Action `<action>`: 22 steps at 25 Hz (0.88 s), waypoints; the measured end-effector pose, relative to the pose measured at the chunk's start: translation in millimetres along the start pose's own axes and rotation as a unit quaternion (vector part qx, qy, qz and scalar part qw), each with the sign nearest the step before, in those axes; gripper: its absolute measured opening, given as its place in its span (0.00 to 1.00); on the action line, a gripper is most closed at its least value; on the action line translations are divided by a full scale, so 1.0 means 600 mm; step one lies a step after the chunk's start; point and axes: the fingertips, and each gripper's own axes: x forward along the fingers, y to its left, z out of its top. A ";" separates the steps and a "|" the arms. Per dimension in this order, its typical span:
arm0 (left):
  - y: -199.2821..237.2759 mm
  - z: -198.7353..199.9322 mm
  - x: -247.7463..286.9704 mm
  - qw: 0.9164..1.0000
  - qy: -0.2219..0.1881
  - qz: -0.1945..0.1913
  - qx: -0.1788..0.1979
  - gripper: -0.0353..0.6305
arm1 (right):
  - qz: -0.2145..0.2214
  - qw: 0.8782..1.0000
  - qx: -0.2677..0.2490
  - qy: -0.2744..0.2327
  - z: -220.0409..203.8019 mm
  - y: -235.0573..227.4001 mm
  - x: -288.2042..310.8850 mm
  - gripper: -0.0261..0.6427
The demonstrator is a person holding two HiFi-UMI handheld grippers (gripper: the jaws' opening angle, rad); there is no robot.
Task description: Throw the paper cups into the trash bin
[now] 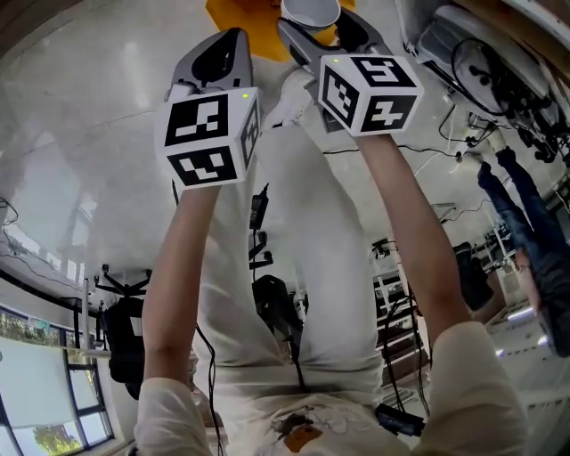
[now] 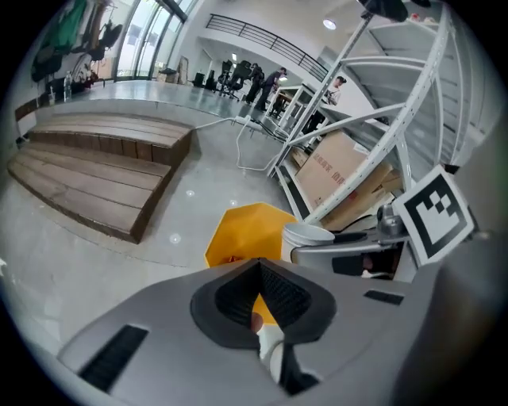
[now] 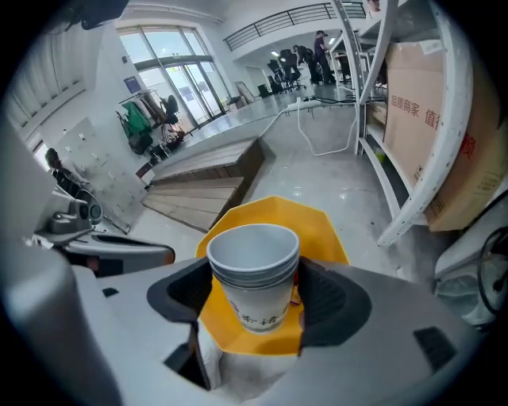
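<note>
A stack of white paper cups (image 3: 254, 279) stands upright between the jaws of my right gripper (image 3: 255, 300), which is shut on it. Straight below the cups lies the open yellow trash bin (image 3: 321, 228). In the head view the cups (image 1: 310, 11) and the bin (image 1: 239, 20) sit at the top edge, with the right gripper (image 1: 313, 30) over the bin. My left gripper (image 2: 260, 295) hovers beside it on the left, jaws together and holding nothing; the bin (image 2: 244, 230) shows through the narrow slit. The cups (image 2: 306, 236) also appear in the left gripper view.
Wooden steps (image 2: 95, 174) lie left of the bin. A white metal rack (image 3: 413, 166) with cardboard boxes (image 2: 343, 168) stands close on the right. Cables run over the floor (image 1: 445, 151). A person (image 1: 527, 223) stands at the right edge of the head view.
</note>
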 end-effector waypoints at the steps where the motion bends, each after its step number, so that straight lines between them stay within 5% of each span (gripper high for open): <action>1: 0.004 -0.005 0.008 1.000 0.004 0.001 0.004 0.06 | -0.004 1.000 -0.005 0.007 -0.001 -0.001 0.006 0.55; 4: 0.015 -0.015 0.020 1.000 0.013 0.006 -0.002 0.06 | -0.009 0.999 -0.034 0.026 -0.005 0.000 0.020 0.56; 19: -0.007 0.006 0.009 1.000 0.010 0.003 -0.014 0.06 | 0.000 0.999 -0.012 0.043 -0.010 -0.004 0.006 0.58; 22: -0.020 0.020 -0.007 1.000 0.010 0.002 -0.009 0.06 | 0.000 1.000 -0.011 0.022 0.011 -0.001 -0.017 0.41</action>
